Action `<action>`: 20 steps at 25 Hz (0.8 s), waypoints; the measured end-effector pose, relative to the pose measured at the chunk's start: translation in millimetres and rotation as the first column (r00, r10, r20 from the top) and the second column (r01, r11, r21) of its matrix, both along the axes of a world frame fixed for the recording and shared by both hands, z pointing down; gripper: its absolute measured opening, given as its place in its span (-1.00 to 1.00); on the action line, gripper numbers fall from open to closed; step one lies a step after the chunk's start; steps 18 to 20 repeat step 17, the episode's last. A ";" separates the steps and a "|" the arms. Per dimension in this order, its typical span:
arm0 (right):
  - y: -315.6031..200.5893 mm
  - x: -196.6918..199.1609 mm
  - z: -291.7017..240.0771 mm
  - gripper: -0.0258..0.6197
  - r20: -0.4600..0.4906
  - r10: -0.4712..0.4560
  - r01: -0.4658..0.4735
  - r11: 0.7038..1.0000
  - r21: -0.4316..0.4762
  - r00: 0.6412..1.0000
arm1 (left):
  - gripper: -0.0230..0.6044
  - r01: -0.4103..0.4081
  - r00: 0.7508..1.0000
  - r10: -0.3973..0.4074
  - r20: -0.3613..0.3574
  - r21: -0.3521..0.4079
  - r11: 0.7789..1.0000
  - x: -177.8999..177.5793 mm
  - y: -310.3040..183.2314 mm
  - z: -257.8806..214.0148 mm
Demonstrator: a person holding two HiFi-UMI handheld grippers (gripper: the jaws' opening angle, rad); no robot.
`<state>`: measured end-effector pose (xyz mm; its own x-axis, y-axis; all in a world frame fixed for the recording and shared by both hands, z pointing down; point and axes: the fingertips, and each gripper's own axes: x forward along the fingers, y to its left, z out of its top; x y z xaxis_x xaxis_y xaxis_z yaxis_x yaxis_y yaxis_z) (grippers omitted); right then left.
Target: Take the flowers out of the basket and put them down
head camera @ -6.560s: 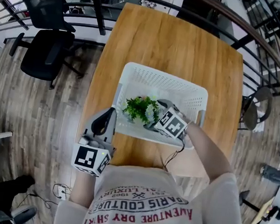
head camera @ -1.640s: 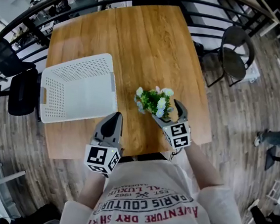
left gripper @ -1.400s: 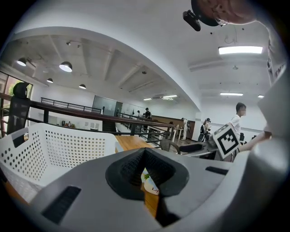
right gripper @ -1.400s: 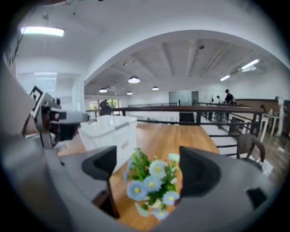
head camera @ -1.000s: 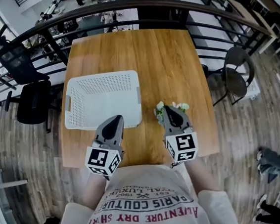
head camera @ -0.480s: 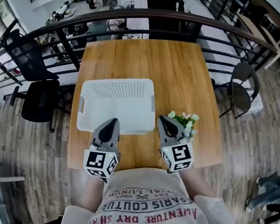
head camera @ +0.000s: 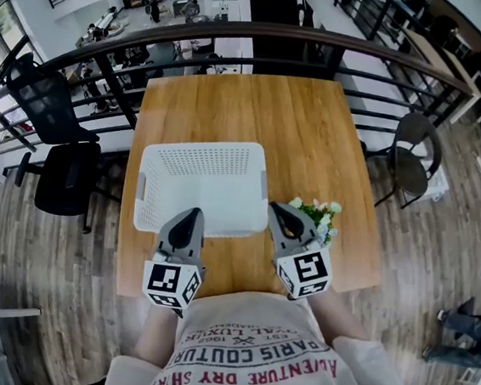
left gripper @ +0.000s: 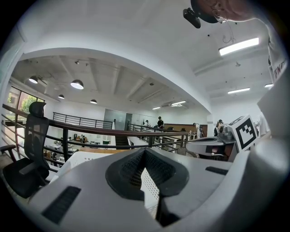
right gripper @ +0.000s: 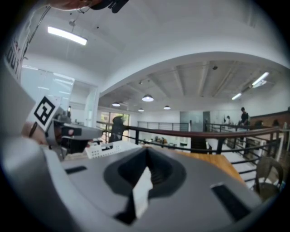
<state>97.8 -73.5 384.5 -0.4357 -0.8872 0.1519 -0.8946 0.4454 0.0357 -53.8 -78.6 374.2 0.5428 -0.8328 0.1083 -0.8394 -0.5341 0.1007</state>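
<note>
While I am holding both tools low over the near edge of the wooden table, the right gripper is keeping its jaws pressed together, and nothing is sitting between them. Only a thin pale sliver is showing along the seam of the pads in the right gripper view. The flowers, a small green bunch with white and pale blooms, are lying on the table just beside that gripper's tip, on its right side and slightly ahead of it. From the head view I cannot tell whether the leaves are touching the jaw. They are not showing in the right gripper view at all.

The left gripper is also pointing forward with its jaws closed, and it is gripping nothing. The white perforated basket is sitting directly ahead of it, with the near wall just past the tip and a strip of its holes showing through the slit under the pads. The basket is lying ahead and to the left of the right gripper, well apart from the flowers, and no flowers are showing inside it.

The two grippers are hovering side by side, each with its marker cube at the rear, close to my chest.
</note>
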 end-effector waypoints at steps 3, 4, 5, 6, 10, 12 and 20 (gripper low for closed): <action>0.8 3.9 -7.2 -0.83 0.000 -0.003 0.003 1.000 0.013 1.000 | -0.89 -0.003 1.000 0.003 0.000 0.002 1.000 3.8 0.6 -4.6; 0.4 5.0 -9.1 -0.83 -0.004 -0.002 0.002 1.000 0.020 1.000 | -0.89 -0.004 1.000 0.004 0.000 0.003 1.000 4.4 0.1 -5.8; -0.5 4.5 -9.9 -0.83 -0.008 -0.001 0.001 1.000 0.028 1.000 | -0.89 -0.004 1.000 0.004 0.000 0.004 1.000 3.9 -0.6 -5.9; -1.3 2.9 -9.7 -0.83 -0.012 0.000 0.000 0.999 0.034 1.000 | -0.89 -0.004 1.000 0.004 0.001 0.004 1.000 2.4 -1.2 -5.1; -0.3 -2.3 -6.2 -0.83 -0.017 0.008 -0.007 1.000 0.024 1.000 | -0.89 -0.006 1.000 0.006 -0.003 0.006 1.000 -2.8 -0.6 -2.8; -0.9 -2.7 -6.7 -0.83 -0.019 0.010 -0.010 1.000 0.023 1.000 | -0.89 -0.008 1.000 0.008 -0.007 0.008 1.000 -2.5 -0.4 -4.2; -3.0 -5.8 -7.1 -0.83 -0.015 0.013 -0.013 1.000 0.025 1.000 | -0.89 -0.009 1.000 0.010 -0.004 0.008 1.000 -2.1 -1.7 -3.7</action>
